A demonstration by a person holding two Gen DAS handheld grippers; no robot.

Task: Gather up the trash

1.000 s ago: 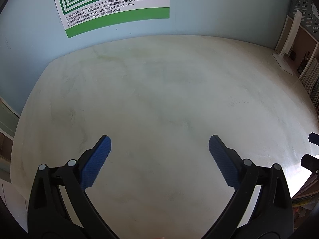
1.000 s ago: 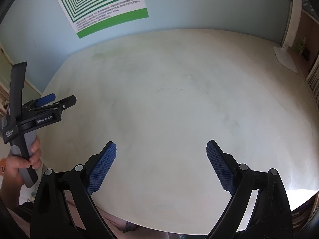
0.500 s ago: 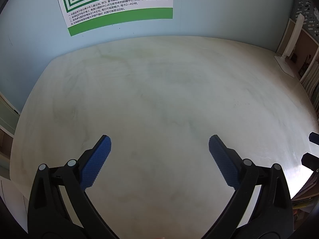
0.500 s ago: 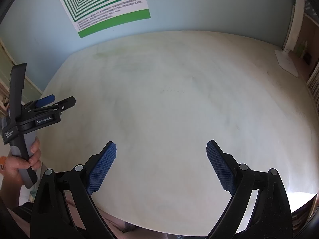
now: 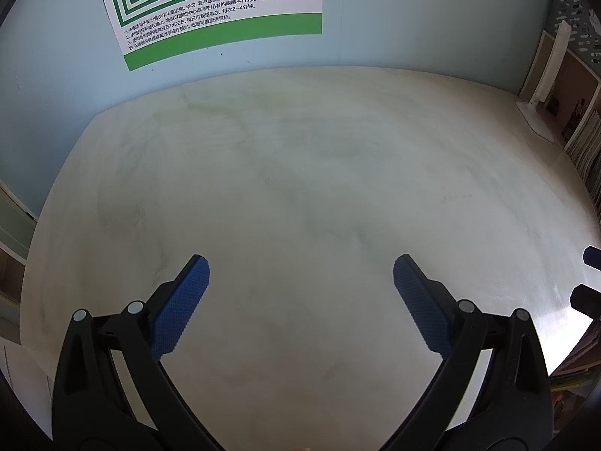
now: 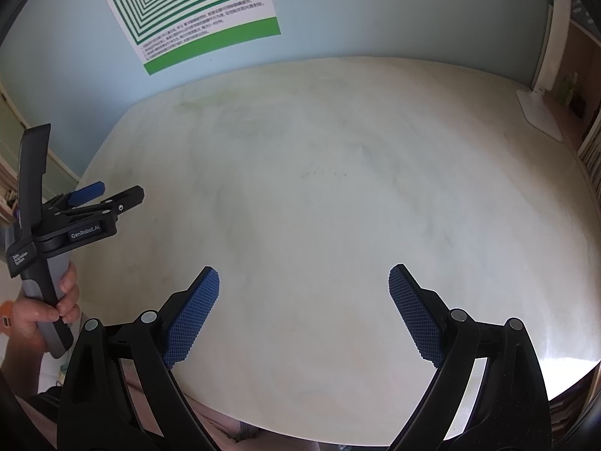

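Pale cream with faint grey-green smudges, the table (image 5: pixel 300 173) fills both of your wrist views, and no trash shows on it in either one; where the trash lies cannot be told from these pictures.

Your left gripper (image 5: pixel 300 274) hangs above the near part of the table with its jaws spread wide and nothing between the blue ribbed pads (image 5: pixel 180 308). In the right wrist view you can see the same tool from the side, at the table's left edge, with your left hand (image 6: pixel 41 308) wrapped around its grey handle and the black body lettered "GenRobot.AI".

Your right gripper (image 6: pixel 304 282) is likewise wide open and holds nothing, its blue pads (image 6: pixel 191 319) poised over the near edge of the table. Its tips also poke into the left wrist view at the far right.

On the light blue wall (image 5: pixel 413 18) behind the table you have a poster (image 5: pixel 218 3) of nested green and white squares, with lines of Chinese print and a green band along its bottom. At the far right corner a white stand (image 5: pixel 541 86) rests on the table, its upright leaning against the wall. Just beyond it, a shelf of books (image 5: pixel 586 139) runs along the table's right side.
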